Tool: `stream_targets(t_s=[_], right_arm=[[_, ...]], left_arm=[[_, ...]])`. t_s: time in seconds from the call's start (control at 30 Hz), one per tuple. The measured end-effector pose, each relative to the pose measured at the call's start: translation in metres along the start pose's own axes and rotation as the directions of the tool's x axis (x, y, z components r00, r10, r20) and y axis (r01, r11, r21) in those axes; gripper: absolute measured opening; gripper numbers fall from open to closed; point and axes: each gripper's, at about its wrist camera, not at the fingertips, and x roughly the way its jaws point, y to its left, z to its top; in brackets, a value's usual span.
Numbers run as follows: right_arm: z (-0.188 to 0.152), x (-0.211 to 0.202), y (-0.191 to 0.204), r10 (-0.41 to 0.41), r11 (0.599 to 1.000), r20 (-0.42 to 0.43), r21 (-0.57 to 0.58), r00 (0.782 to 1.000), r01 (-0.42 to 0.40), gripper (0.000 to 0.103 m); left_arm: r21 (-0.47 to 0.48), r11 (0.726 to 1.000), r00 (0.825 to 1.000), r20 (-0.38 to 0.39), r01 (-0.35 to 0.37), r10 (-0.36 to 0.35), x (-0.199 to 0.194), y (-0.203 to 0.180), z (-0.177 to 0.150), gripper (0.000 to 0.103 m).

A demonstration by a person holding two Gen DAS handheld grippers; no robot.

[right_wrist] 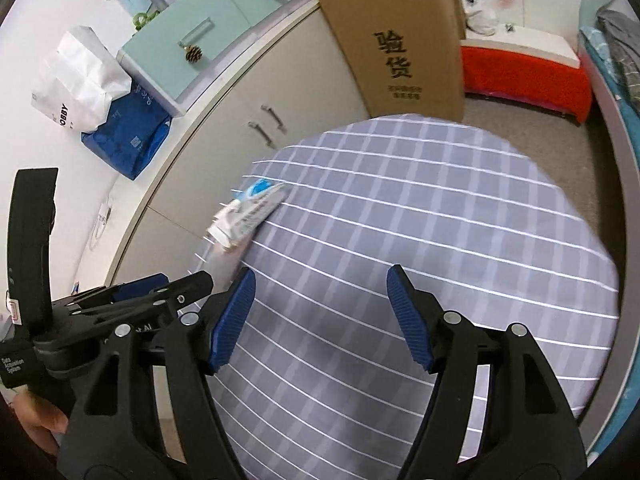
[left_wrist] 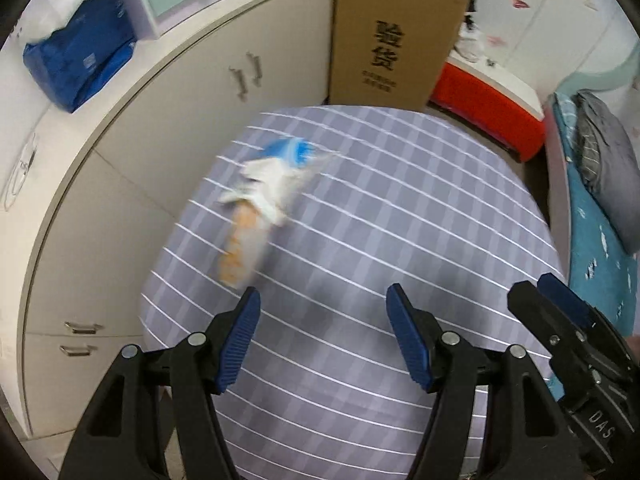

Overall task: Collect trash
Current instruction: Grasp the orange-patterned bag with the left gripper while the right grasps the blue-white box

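Trash [left_wrist: 262,204]: we see it uncollected on the table [left_wrist: 400,240], ahead of the left tongs [left_wrist: 322,336].
Tongs: left and right tongs [right_wrist: 320,316] released, empty.

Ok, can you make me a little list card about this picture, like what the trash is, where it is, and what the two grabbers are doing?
trash: a blurry heap of wrappers, white, blue and orange
where: on the checked cloth, near its edge by the white cabinets
left gripper: open, holding nothing, above the cloth, short of the heap
right gripper: open, holding nothing, above the cloth
behind: tall cardboard box with printed characters, standing upright
beside box: red bench
on the counter: blue bag
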Motion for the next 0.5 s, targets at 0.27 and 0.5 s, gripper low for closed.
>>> stream_targets(t_s=[0.27,0.5], right_arm=[[0.009,0.061,0.035,0.004,0.997,-0.052,0.073,0.999,0.000,0.069],[0.025,0.102,0.054,0.018,0.992,-0.073,0.128,0.997,-0.009,0.069]], left_arm=[[0.042,0.999,0.998,-0.055,-0.004,0.006,0.046,0.059,0.022,0.064],[0.103,0.993,0.996,-0.080,0.050,-0.042,0.073,0.070,0.029,0.064]])
